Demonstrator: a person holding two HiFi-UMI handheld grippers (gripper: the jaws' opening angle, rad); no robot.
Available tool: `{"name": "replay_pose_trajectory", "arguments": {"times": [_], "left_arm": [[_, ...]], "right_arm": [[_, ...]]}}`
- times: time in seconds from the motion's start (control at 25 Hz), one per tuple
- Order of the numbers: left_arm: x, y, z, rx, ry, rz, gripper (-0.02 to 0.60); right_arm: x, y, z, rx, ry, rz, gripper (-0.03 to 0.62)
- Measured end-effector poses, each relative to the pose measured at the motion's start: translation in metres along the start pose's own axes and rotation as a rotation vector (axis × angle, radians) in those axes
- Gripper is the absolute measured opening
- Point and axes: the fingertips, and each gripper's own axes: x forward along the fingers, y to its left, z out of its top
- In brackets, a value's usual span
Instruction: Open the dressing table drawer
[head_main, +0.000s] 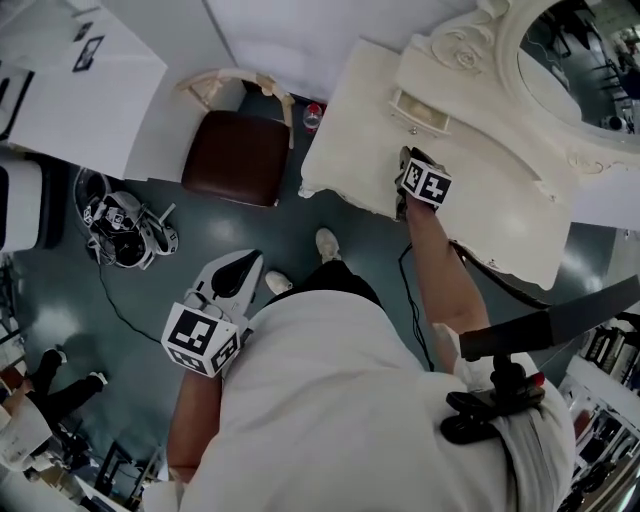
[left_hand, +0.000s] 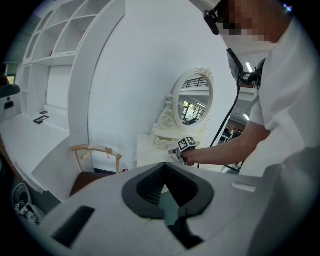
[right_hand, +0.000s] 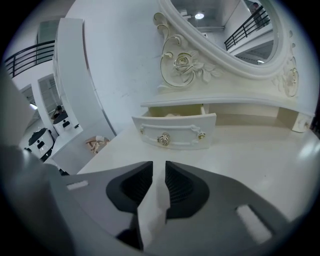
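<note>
The cream dressing table (head_main: 365, 110) carries a small drawer (head_main: 422, 111) under its oval mirror (head_main: 580, 60). In the right gripper view the drawer (right_hand: 175, 130) stands pulled out, its front with a gold rose knob (right_hand: 163, 139) clear of the frame. My right gripper (right_hand: 159, 168) hovers over the tabletop a little short of that front, open by a narrow gap with nothing between the jaws. In the head view the right gripper (head_main: 404, 160) sits near the table's front edge. My left gripper (head_main: 243, 266) hangs low over the floor, shut and empty, pointing toward the table (left_hand: 150, 150).
A wooden chair with a brown seat (head_main: 235, 155) stands left of the table. A red-capped bottle (head_main: 313, 115) is on the floor between them. A bin of cables (head_main: 120, 225) and a white desk (head_main: 70, 80) lie farther left. A black cable trails across the floor.
</note>
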Motion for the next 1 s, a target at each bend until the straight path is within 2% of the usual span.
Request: {"name": "replay_pose_trajectory", "arguments": {"times": [0.28, 0.56, 1.0], "left_arm": [[-0.013, -0.003, -0.002, 0.034, -0.01, -0.047, 0.002], [-0.041, -0.005, -0.016, 0.042, -0.025, -0.063, 0.002], [-0.1, 0.005, -0.038, 0.047, -0.045, -0.059, 0.002]], "right_arm": [[-0.037, 0.021, -0.031, -0.04, 0.034, 0.014, -0.002], [-0.078, 0.06, -0.067, -0.083, 0.076, 0.079, -0.002], [-0.158, 0.16, -0.108, -0.307, 0.095, 0.231, -0.002]]}}
